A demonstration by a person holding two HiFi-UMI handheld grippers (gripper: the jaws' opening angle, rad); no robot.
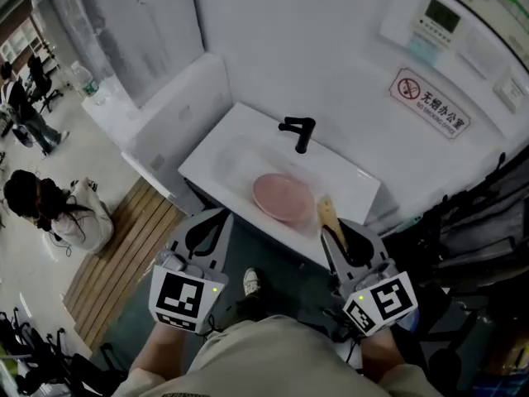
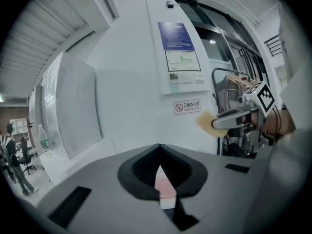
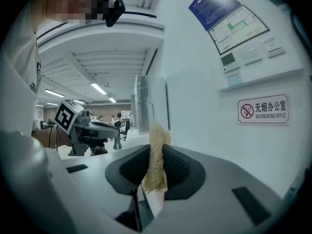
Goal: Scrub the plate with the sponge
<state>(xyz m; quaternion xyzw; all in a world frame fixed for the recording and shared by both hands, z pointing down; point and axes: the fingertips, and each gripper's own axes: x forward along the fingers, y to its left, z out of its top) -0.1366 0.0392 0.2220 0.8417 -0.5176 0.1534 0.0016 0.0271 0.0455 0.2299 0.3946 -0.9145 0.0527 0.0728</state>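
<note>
A pink plate (image 1: pixel 283 197) lies in the white sink (image 1: pixel 223 151), in front of the black faucet (image 1: pixel 298 132). My right gripper (image 1: pixel 335 236) hangs at the sink's front edge, just right of the plate, shut on a yellow sponge (image 1: pixel 326 213) that sticks up past its tips. In the right gripper view the sponge (image 3: pixel 156 160) stands pinched between the jaws of the right gripper (image 3: pixel 156 172). My left gripper (image 1: pixel 208 226) is held left of the plate, short of the sink, shut and empty. In its own view the left gripper (image 2: pixel 160 167) shows closed jaws.
A no-smoking sign (image 1: pixel 430 102) and control panels (image 1: pixel 438 15) hang on the wall behind the sink. Black bags (image 1: pixel 479 222) crowd the right side. At the left are a wooden slatted floor (image 1: pixel 124 259), a seated person (image 1: pixel 58 209), and a bottle (image 1: pixel 85 81) on a ledge.
</note>
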